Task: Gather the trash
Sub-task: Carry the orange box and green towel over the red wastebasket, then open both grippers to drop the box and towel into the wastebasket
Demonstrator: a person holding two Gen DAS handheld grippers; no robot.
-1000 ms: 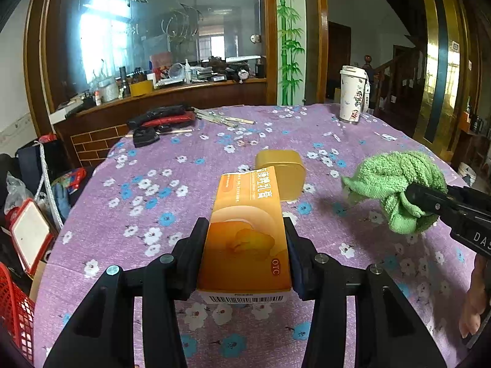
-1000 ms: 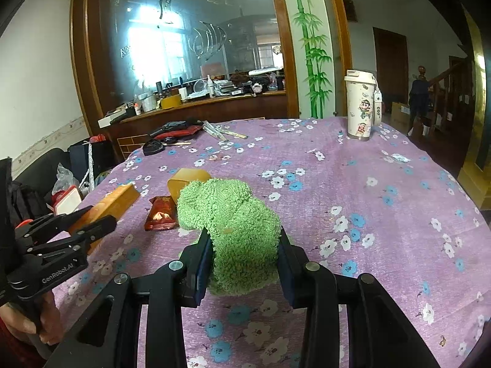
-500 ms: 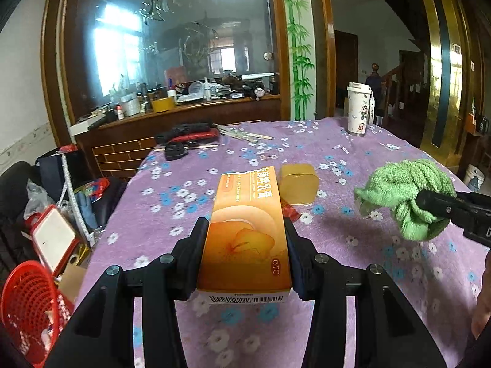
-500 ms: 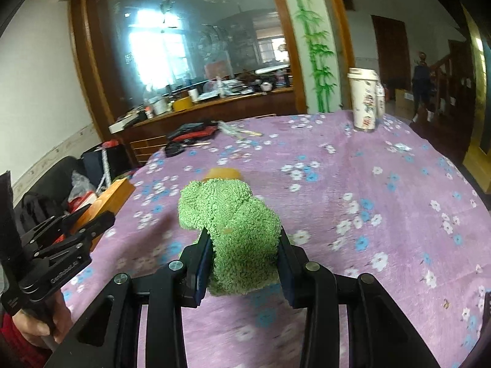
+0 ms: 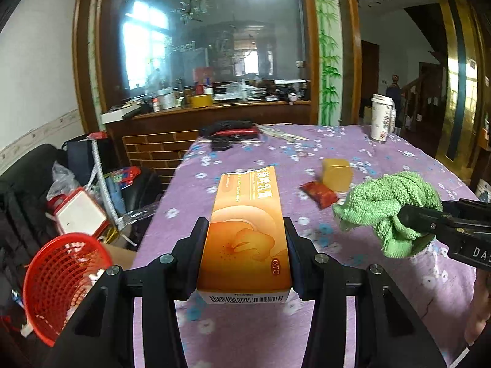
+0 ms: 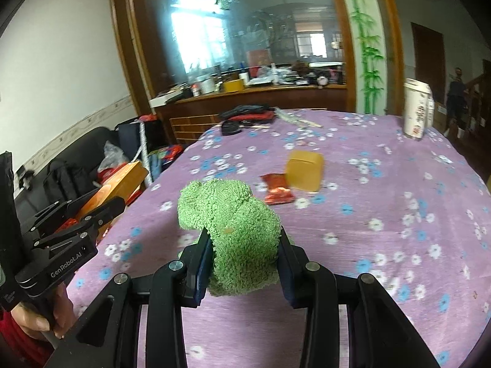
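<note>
My left gripper [image 5: 245,254] is shut on an orange medicine box [image 5: 245,233] and holds it above the left edge of the purple flowered table [image 5: 245,331]. The box also shows in the right wrist view [image 6: 119,184]. My right gripper [image 6: 244,263] is shut on a green cloth [image 6: 236,230], held above the table; it shows at the right of the left wrist view [image 5: 389,208]. A red snack wrapper [image 5: 319,194] and a small yellow box [image 5: 336,173] lie on the table ahead. A red mesh basket [image 5: 61,282] sits low at the left, off the table.
A tall paper cup [image 5: 382,121] stands at the far right of the table. Black and red items [image 5: 230,132] lie at the far edge. Bags, a white box [image 5: 79,214] and clutter fill the floor at the left. A wooden counter stands behind.
Both grippers have moved back and to the left with their loads. The table's left edge, the floor clutter and the red basket have come into the left wrist view, and the red wrapper shows.
</note>
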